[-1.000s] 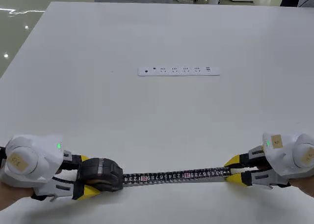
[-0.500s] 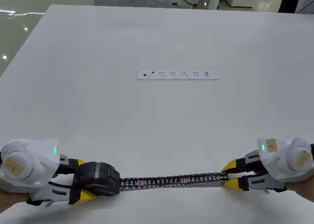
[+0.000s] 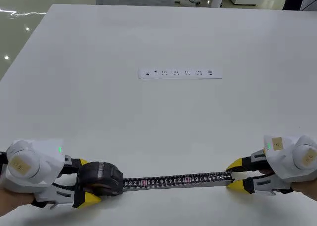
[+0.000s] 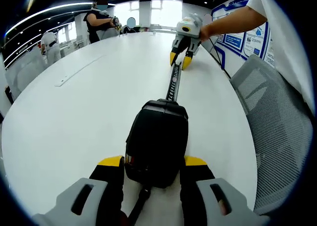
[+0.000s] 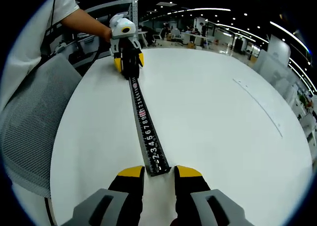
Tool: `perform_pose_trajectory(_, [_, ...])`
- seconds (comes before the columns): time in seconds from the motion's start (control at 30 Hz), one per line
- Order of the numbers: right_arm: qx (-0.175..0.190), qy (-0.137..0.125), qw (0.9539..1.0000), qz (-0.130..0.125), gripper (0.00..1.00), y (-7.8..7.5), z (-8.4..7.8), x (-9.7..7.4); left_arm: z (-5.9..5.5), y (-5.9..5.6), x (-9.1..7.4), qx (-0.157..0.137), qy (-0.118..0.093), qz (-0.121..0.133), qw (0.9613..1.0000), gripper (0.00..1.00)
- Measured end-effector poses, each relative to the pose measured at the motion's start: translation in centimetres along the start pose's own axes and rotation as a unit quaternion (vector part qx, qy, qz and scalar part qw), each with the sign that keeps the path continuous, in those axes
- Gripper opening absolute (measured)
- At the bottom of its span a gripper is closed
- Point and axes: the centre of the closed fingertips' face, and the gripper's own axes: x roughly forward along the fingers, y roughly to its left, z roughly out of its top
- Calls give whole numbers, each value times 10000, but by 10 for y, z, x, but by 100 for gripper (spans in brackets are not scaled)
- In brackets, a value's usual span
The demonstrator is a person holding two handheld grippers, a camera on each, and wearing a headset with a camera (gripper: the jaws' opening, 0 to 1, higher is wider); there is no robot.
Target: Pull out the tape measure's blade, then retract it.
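A black tape measure case (image 3: 100,178) rests on the white table near the front edge, with my left gripper (image 3: 89,181) shut on its sides. In the left gripper view the case (image 4: 157,141) sits between the yellow-tipped jaws of my left gripper (image 4: 153,166). The dark numbered blade (image 3: 178,179) lies pulled out flat to the right. Its end (image 5: 157,169) rests just in front of my right gripper (image 5: 159,174), whose jaws stand apart on either side of the tip without pinching it. In the head view my right gripper (image 3: 235,175) brackets the blade end.
A white power strip (image 3: 180,73) lies across the middle of the table (image 3: 148,122). A grey mesh chair (image 4: 277,127) stands close behind the front edge. Other people work at the far end of the room.
The right gripper's jaws have spread wider around the blade tip. The case and the drawn-out blade lie where they were.
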Motion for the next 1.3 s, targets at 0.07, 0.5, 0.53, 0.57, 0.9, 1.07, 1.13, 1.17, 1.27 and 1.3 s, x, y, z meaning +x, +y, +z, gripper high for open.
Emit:
perform_pose_trajectory(0.07, [36,-34,10000,-28,25,-1,3,-1,2,1,-2,-41,-46,18,10000,42])
perform_pose_trajectory(0.5, [574,-278,9979,-131,38,0,14,-5,10,5,-20,-451,-298,262,9982,52])
perform_pose_trajectory(0.53, [562,-256,9980,-145,39,1,14,-5,11,5,-21,-453,-312,298,9980,53])
perform_pose_trajectory(0.57, [576,-256,9979,-123,39,2,13,-5,13,4,-22,-472,-366,334,9977,54])
perform_pose_trajectory(0.9, [722,-389,9959,-379,45,5,17,-8,18,2,-30,-595,-534,588,9951,56])
perform_pose_trajectory(1.07, [1061,-557,9916,-486,58,12,19,-12,14,-3,-36,-992,-634,744,9903,60])
perform_pose_trajectory(1.13, [1017,-539,9919,-539,60,16,20,-13,12,-1,-40,-1075,-644,913,9879,62])
perform_pose_trajectory(1.17, [1022,-608,9910,-621,61,17,24,-16,12,-3,-44,-1111,-691,959,9868,64])
perform_pose_trajectory(1.27, [1173,-674,9883,-700,65,21,25,-20,9,-6,-50,-1266,-753,1108,9829,67])
perform_pose_trajectory(1.3, [1185,-703,9879,-712,66,23,26,-21,8,-7,-52,-1355,-776,1138,9812,68])
